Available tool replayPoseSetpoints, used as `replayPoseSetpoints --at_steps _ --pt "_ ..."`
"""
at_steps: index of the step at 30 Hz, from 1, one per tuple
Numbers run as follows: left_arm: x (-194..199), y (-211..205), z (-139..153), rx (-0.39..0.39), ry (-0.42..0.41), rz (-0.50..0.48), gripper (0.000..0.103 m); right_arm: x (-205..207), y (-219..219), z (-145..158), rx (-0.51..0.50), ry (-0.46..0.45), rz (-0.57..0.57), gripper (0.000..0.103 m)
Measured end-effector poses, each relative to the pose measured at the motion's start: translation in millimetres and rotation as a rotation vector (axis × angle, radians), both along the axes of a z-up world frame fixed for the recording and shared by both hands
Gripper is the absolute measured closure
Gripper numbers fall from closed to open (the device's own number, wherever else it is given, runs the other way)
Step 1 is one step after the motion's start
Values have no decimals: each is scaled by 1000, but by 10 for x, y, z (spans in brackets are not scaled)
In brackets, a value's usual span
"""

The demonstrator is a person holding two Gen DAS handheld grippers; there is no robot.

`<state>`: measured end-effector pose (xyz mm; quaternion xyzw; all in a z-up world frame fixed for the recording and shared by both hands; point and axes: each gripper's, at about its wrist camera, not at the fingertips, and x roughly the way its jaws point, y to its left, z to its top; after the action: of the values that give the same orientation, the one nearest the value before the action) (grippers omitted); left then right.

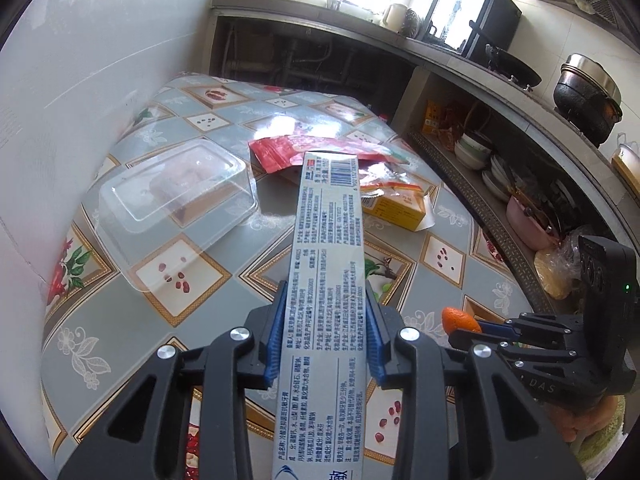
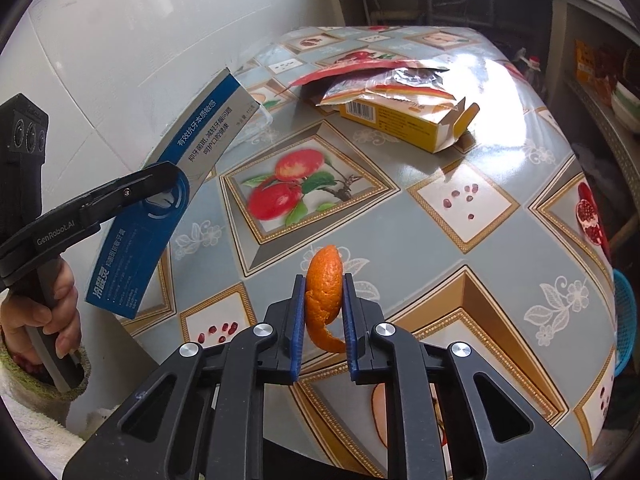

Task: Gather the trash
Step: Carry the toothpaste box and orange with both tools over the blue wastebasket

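My left gripper [image 1: 326, 304] is shut on a long silver and blue toothpaste box [image 1: 326, 272], held above the patterned table. In the right wrist view the same box [image 2: 176, 184] slants up at the left in that gripper [image 2: 176, 184]. My right gripper [image 2: 324, 292] is shut on a curl of orange peel [image 2: 325, 284]; the peel [image 1: 460, 319] also shows at the lower right of the left wrist view in the right gripper [image 1: 460, 330]. On the table lie a clear plastic tub [image 1: 176, 192], a red wrapper [image 1: 320, 148] and an opened yellow carton [image 2: 408, 120].
A fruit-print tablecloth covers the table [image 2: 460, 200], which stands against a white wall on the left. Shelves with bowls [image 1: 476, 152] and pots [image 1: 588, 96] run along the right. A blue basket rim [image 2: 626, 320] shows past the table's right edge. A hand [image 2: 48, 312] grips the left tool.
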<state>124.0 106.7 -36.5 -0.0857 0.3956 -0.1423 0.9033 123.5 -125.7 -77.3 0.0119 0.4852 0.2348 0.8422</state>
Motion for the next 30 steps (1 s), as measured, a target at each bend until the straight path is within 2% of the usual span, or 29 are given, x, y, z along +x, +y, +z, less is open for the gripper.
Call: replayPoseSetpoints --at_steps 7,12,16,20,24,30 --pt "-132 -90 227 -24 -65 -14 70 -97 -137 188 41 -44 -24 88" --pt "-141 -356 386 -65 -117 -85 70 -263 -423 362 68 -84 -101 88" --pt "-66 -829 455 -81 -121 -203 70 -468 -916 503 94 -129 -226 88" --pt "19 -1420 523 -85 -106 -342 70 -725 -1633 594 115 -162 -411 88" --pt "189 -2133 539 -131 -19 -497 70 -953 -2402 514 126 -147 -609 88" --pt "503 -3418 302 -123 218 -719 70 -1107 -3314 42 180 -29 -868 88"
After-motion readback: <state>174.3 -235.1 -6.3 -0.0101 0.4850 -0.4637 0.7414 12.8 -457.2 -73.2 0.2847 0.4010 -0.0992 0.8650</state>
